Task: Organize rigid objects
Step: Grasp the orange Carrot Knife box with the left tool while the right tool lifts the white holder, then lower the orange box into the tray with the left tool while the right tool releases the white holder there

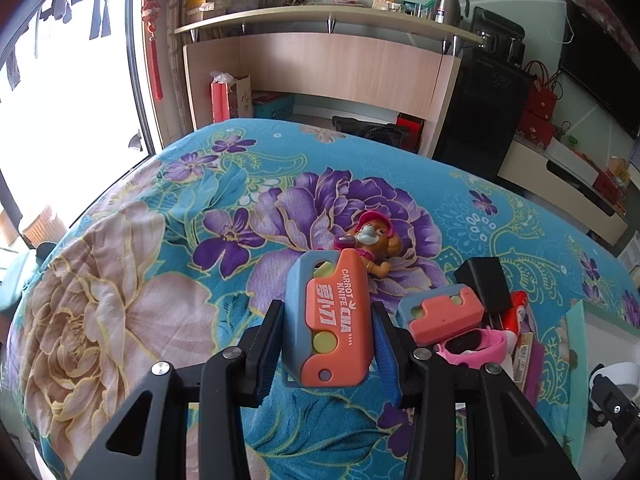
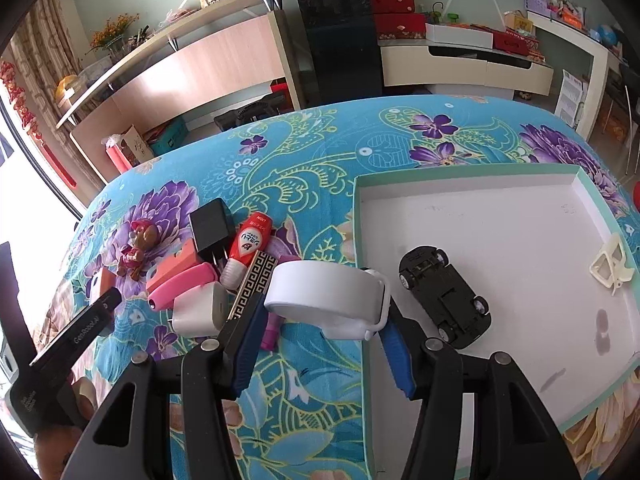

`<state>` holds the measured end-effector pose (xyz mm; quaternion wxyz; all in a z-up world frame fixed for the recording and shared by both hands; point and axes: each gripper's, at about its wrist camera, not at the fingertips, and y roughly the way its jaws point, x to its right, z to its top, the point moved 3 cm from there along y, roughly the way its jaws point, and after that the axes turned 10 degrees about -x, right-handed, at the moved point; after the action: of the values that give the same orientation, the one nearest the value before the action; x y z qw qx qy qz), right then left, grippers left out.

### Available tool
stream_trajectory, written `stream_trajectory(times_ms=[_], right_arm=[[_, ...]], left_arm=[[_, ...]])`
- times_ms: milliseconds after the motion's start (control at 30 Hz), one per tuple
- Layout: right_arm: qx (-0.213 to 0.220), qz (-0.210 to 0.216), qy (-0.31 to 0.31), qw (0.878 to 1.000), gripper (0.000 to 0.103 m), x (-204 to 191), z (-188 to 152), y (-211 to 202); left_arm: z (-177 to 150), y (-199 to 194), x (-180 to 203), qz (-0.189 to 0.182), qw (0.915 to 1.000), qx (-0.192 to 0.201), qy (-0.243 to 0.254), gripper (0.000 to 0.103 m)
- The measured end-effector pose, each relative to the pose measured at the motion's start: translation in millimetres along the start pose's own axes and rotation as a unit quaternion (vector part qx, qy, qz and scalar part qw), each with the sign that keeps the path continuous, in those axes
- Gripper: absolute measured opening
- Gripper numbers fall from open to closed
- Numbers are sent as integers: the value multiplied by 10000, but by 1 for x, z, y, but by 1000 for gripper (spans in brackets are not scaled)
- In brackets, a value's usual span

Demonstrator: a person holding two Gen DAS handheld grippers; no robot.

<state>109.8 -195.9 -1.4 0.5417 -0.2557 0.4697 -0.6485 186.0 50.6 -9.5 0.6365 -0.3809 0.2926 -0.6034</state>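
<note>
Floral cloth (image 2: 320,152) covers the worktop, bearing a white tray (image 2: 500,216). Inside the tray lies a black toy car (image 2: 444,300). At its near-left rim the right gripper (image 2: 320,308) clamps a white case (image 2: 324,294). Further left of the tray, the left gripper (image 1: 328,320) clamps an orange carrot knife toy (image 1: 334,320).

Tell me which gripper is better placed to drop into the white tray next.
Right. The right gripper holds the white case at the tray edge; the left gripper, gripping the carrot knife toy, is farther away.
</note>
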Motion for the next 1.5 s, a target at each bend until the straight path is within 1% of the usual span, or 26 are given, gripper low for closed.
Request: stream_trajectory(times_ms=[133,233,333,467,533,600,733,833,1000,1133,1267,1367,1500], right_arm=[[125,-171,175,9996,57,20,4,-9],[193,-395,345,9984,57,40,7,-14],[228,-524,553,9968,57,61,9,-19],[241,-546,814,9949,57,82,10,-23],[240,-615,891,9938,57,89,9,-24],[268,-773,968,9919,57,99,9,-27],[283,-1039,1283,9859,57,128,8,-34],[222,-1096,1583,9810,57,152,5,-36],[166,-1101,1954,9744,57,178,-1,-40],[126,-1127,2105,9710,57,190,-4,-42],[28,-1060,2187,9700,57,196,-6,-37],[-69,-1023,2177,9706,57,196,-7,-32],[-180,-1000,2140,9715,57,195,-8,-26]], left_arm=[[2,-17,20,-141,9994,207,234,45],[2,-24,42,-372,9979,245,475,45],[-3,-32,67,-616,9951,264,733,45],[-12,-42,104,-904,9888,292,1147,45],[-19,-46,124,-1067,9843,272,1383,45],[-26,-50,144,-1231,9788,228,1621,45],[-46,-59,185,-1586,9637,127,2145,45],[-64,-63,212,-1739,9524,-11,2503,45],[-89,-62,241,-1976,9365,-409,2867,45],[-107,-56,251,-1958,9289,-677,3070,45],[-120,-54,256,-1925,9239,-863,3192,45],[-128,-50,259,-1850,9218,-968,3267,45],[-131,-50,261,-1805,9212,-933,3317,45]])
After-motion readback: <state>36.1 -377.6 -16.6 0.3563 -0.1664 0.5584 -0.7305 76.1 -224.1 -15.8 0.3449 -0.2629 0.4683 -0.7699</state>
